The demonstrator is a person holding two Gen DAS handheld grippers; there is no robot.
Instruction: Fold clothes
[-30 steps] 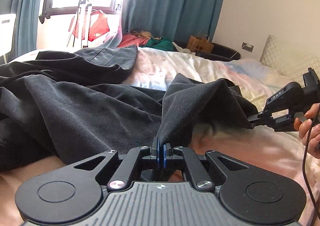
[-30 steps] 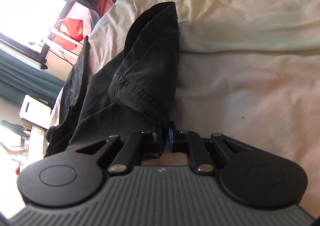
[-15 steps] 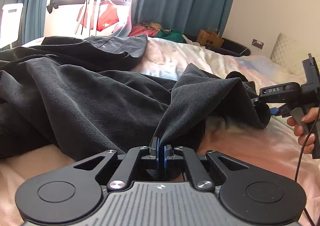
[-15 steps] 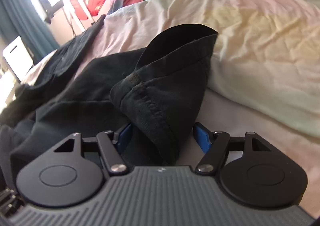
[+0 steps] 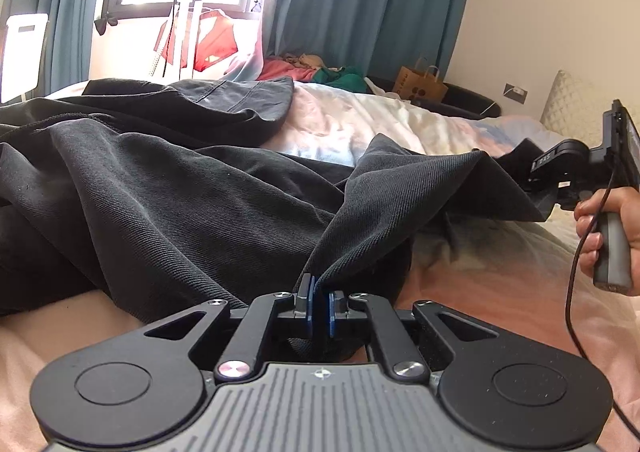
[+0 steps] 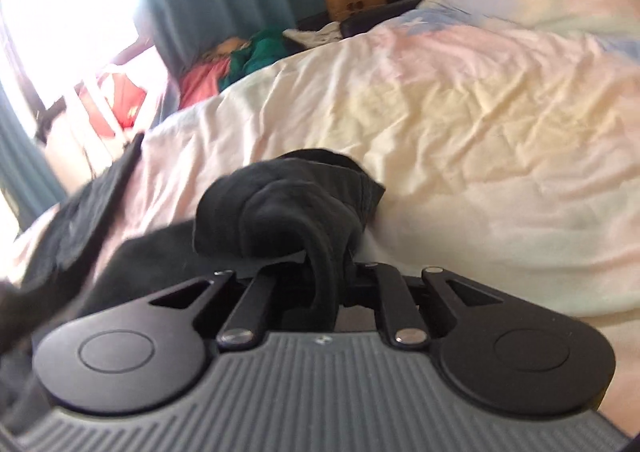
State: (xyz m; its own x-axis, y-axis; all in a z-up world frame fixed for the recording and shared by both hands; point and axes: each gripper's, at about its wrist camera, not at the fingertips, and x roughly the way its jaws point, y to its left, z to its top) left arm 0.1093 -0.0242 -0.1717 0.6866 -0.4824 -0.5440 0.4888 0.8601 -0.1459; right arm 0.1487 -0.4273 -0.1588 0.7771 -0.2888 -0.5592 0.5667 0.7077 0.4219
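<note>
Holding, near: the left gripper (image 5: 319, 304) sat at the bottom centre of the left wrist view, its blue pads pressed together on an edge of the dark garment (image 5: 168, 196), which rose from the pinch in a taut ridge.

Right gripper: in the right wrist view the right gripper (image 6: 326, 284) was at lower centre with a roll of the same black cloth (image 6: 288, 204) bunched over and between its fingers; the fingertips were hidden, so I could not tell whether it was clamped or merely draped.

Same tool from the side: at the right edge of the left wrist view the right gripper (image 5: 560, 180) met the far end of the lifted hem, a hand (image 5: 608, 236) around its handle.

Garment, middle ground: most of it lay rumpled across the bed (image 5: 460, 284), filling the left half of the frame, with a further flap spread flat at upper left.

Bed beyond: pale, creased duvet (image 6: 480, 100) ran bare to the upper right.

Far: teal curtains (image 5: 360, 4) and a bright window at the top.

Progress: one edge was lifted between the two tools, the bulk unsmoothed; no neat folded stack showed, so I judged much folding remained.
</note>
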